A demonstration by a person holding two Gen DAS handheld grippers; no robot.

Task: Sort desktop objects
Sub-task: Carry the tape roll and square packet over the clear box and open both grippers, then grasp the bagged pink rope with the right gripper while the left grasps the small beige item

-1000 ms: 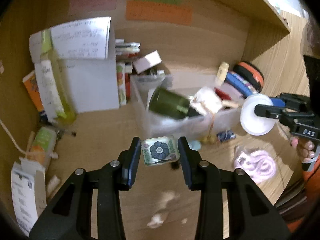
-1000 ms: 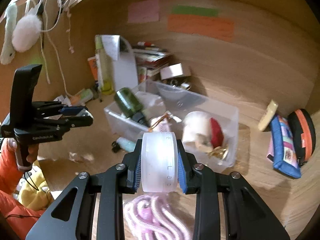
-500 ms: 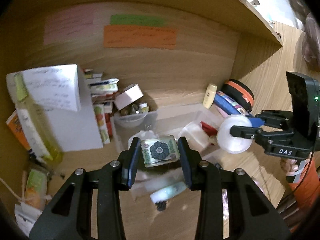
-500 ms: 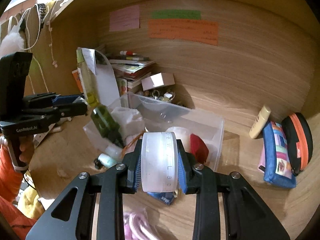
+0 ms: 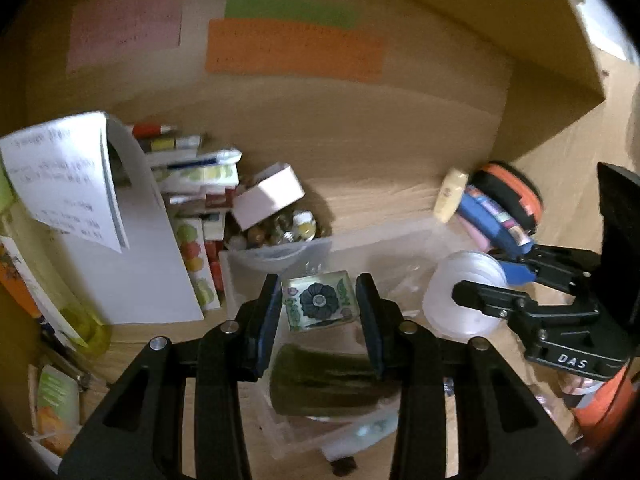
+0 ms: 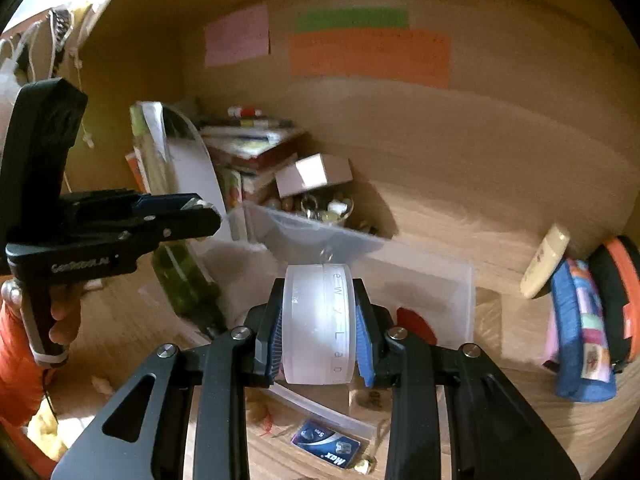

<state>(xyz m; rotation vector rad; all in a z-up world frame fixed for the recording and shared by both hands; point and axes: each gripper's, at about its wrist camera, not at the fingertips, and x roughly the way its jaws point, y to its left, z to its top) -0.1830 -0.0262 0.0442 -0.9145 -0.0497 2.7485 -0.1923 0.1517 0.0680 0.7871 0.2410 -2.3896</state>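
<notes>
L gripper [image 5: 319, 309]: black frame w/ blue pads, jaws closed partway on a flat square tile [image 5: 319, 306], held by its two side edges. Tile glossy, glass-like, dark flower motif w/ green leaves on pale ground.
R gripper [image 6: 318, 330]: same build, ribbed blue pads, jaws clamped on a round jar [image 6: 318, 324]. Jar frosted, translucent plastic, short cylinder, faint raised lettering round its wall.
Bin [image 6: 460, 280]: clear plastic, rectangular, thin soft-looking walls, on wood desk [image 6: 460, 224]. Both grippers hover over it, tile above its left part, jar above the right part.
In bin: dark green glass bottle [image 5: 324, 380] lying on its side, smooth & shiny; red item [image 6: 416, 320], partly hidden, can't tell what.
Behind bin: small bowl of mixed trinkets [image 5: 280, 234], white cardboard box [image 5: 270, 196] tilted on top of it.
Left side: book stack [image 5: 192, 168], curled white paper sheet [image 5: 64, 176] w/ handwriting.
Right side: blue fabric pouch [image 6: 580, 332], round black-orange case [image 6: 616, 292], cream tube [image 6: 546, 260] leaning on the pouch.
Back wall: pink, green, orange paper notes [image 5: 296, 50], matte.
Desk front: blue "Max" pack [image 6: 326, 442] just outside bin.
Vs 0.5 s ago: both grippers further fwd & lower, bin fills more of each view. Bottle now right under L jaws. Pink cord gone from R view. Grips on tile & jar unchanged.
</notes>
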